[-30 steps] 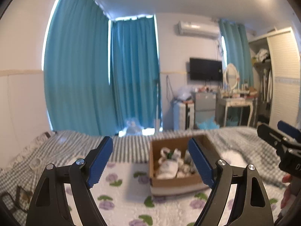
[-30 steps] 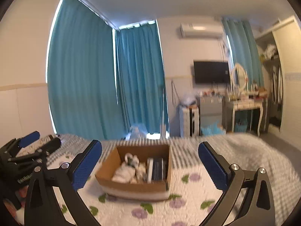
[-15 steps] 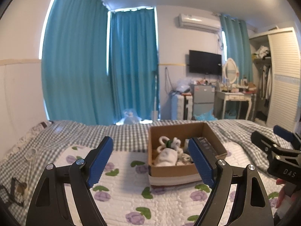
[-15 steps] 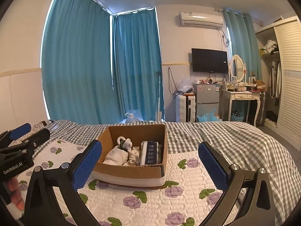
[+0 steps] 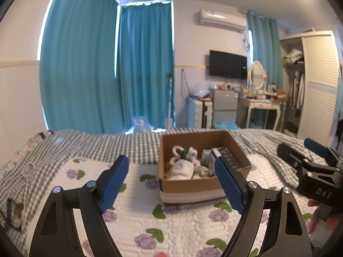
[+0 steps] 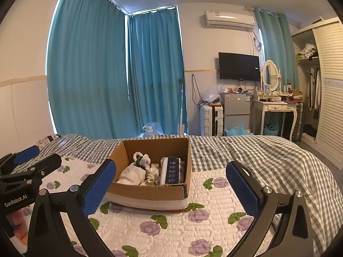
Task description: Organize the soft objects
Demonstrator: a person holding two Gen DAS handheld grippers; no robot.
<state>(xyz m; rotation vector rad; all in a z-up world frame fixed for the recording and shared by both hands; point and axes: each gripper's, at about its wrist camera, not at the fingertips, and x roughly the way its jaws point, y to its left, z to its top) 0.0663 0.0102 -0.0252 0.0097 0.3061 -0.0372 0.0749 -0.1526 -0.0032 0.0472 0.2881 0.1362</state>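
Both wrist cameras look forward, low over the bed, toward the curtains. The left view sits left of the cardboard box, the right view a little right of it. Both share the box, near, and the far wall.

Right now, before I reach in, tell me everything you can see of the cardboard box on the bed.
The cardboard box is brown corrugated card, open-topped, with a pale band around its base. It sits upright on the floral quilt, ahead of both open grippers, neither touching it. Inside lie a white rolled cloth, a small white plush toy with a green band, crumpled white fabric, and a dark blue and white packet against its right wall.
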